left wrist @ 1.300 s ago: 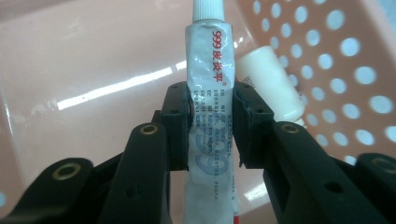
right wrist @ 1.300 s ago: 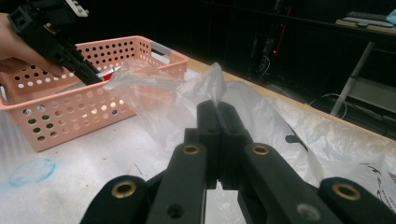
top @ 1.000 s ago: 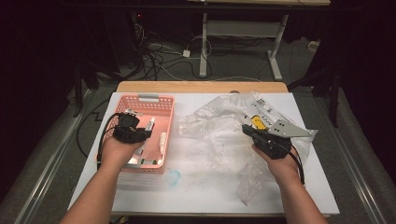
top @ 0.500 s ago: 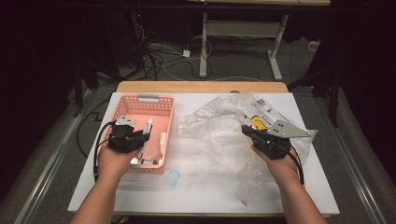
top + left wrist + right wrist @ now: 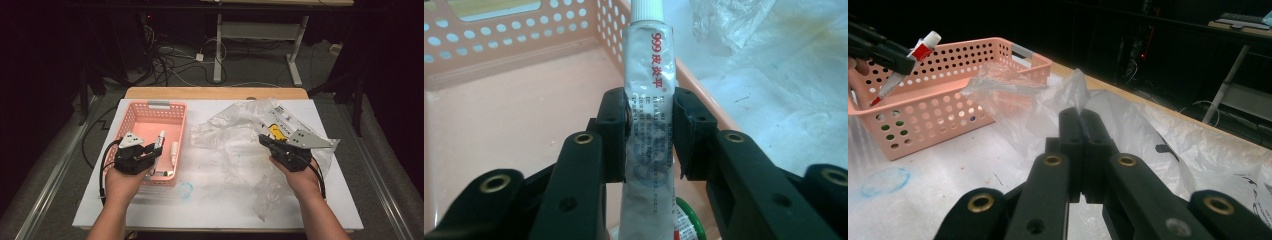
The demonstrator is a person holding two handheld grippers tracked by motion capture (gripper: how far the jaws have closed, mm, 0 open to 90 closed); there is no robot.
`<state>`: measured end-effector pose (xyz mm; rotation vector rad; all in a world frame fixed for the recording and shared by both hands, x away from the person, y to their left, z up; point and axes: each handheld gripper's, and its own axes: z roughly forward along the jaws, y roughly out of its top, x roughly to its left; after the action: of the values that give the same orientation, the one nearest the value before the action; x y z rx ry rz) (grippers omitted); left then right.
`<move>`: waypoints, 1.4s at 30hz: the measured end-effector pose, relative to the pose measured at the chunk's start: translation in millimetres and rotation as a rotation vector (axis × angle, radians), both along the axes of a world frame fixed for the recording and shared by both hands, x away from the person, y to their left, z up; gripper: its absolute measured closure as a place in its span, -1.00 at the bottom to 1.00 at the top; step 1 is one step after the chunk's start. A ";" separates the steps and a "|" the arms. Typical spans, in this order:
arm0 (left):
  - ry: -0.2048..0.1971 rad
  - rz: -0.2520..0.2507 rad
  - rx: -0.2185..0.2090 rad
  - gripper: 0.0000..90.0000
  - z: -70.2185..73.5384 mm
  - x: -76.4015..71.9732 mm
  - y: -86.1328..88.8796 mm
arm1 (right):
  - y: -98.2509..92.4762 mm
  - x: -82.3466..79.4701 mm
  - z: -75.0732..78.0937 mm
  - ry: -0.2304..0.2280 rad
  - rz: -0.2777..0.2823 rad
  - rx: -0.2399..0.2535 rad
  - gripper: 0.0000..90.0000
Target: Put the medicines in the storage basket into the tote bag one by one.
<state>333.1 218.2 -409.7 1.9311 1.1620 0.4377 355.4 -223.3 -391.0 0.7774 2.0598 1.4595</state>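
Left gripper point(image 5: 650, 132): jaws clamped on the middle of a white tube point(image 5: 650, 100) with red print, cap pointing away, held above the near right corner of the pink basket point(image 5: 131, 117). A second tube point(image 5: 173, 151) lies inside the basket. Right gripper point(image 5: 1080, 132): jaws pressed together; whether they pinch the clear plastic bag point(image 5: 1128, 125) just ahead cannot be told. Basket and bags rest on the white worktop point(image 5: 220, 200).

Black grippers point(image 5: 150, 151) — brass screws, grey plates
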 end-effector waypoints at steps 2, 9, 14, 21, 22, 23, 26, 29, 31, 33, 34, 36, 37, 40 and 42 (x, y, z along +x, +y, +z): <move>-0.006 -0.007 -0.031 0.50 -0.5 -1.6 1.7 | -0.7 -0.8 -0.3 0.005 0.000 0.004 1.00; -0.029 -0.042 -0.066 0.50 2.5 -1.8 4.0 | 0.4 -1.9 -3.0 0.010 -0.004 -0.006 1.00; -0.039 -0.045 -0.065 0.50 3.0 -0.9 1.2 | 1.3 -3.0 -2.3 0.003 0.000 -0.013 1.00; -0.062 -0.053 -0.054 0.50 9.6 -4.1 -6.1 | 1.9 -4.0 -1.3 0.002 0.011 -0.006 1.00; -0.066 -0.054 -0.047 0.50 11.0 -4.7 -7.3 | 1.9 -4.0 -1.2 0.002 0.010 -0.004 1.00; -0.069 -0.058 -0.052 0.50 12.4 -5.5 -8.7 | 1.8 -3.9 -1.2 0.000 0.007 -0.006 1.00; -0.076 -0.070 -0.057 0.50 15.5 -7.5 -11.7 | 0.0 -3.5 -0.4 0.000 0.007 -0.002 1.00; -0.087 -0.087 -0.069 0.50 19.4 -10.2 -15.9 | -1.2 -3.5 0.6 -0.005 0.002 0.003 1.00; -0.097 -0.096 -0.071 0.50 21.7 -12.1 -18.7 | -1.5 -3.5 1.0 -0.006 0.002 0.005 1.00; -0.110 -0.104 -0.069 0.50 23.6 -14.0 -21.1 | -1.3 -3.3 1.0 -0.006 0.005 0.007 1.00; -0.112 -0.109 -0.077 0.50 24.5 -14.6 -22.2 | -1.1 -3.4 1.0 -0.005 0.005 0.008 1.00; -0.113 -0.120 -0.094 0.50 26.1 -15.7 -24.0 | -0.6 -3.8 1.1 -0.003 0.006 0.009 1.00; -0.115 -0.120 -0.095 0.50 27.2 -16.6 -24.6 | -0.5 -4.0 1.3 -0.003 0.006 0.007 1.00; -0.117 -0.140 -0.125 0.50 29.0 -18.2 -28.2 | -1.1 -4.0 2.1 -0.008 0.011 0.006 1.00; -0.119 -0.151 -0.137 0.50 30.2 -19.7 -30.6 | -1.2 -4.3 2.6 -0.008 0.008 0.013 1.00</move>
<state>313.4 187.7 -379.5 1.8329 0.9390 0.3766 351.1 -224.5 -388.3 0.7683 2.0518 1.4792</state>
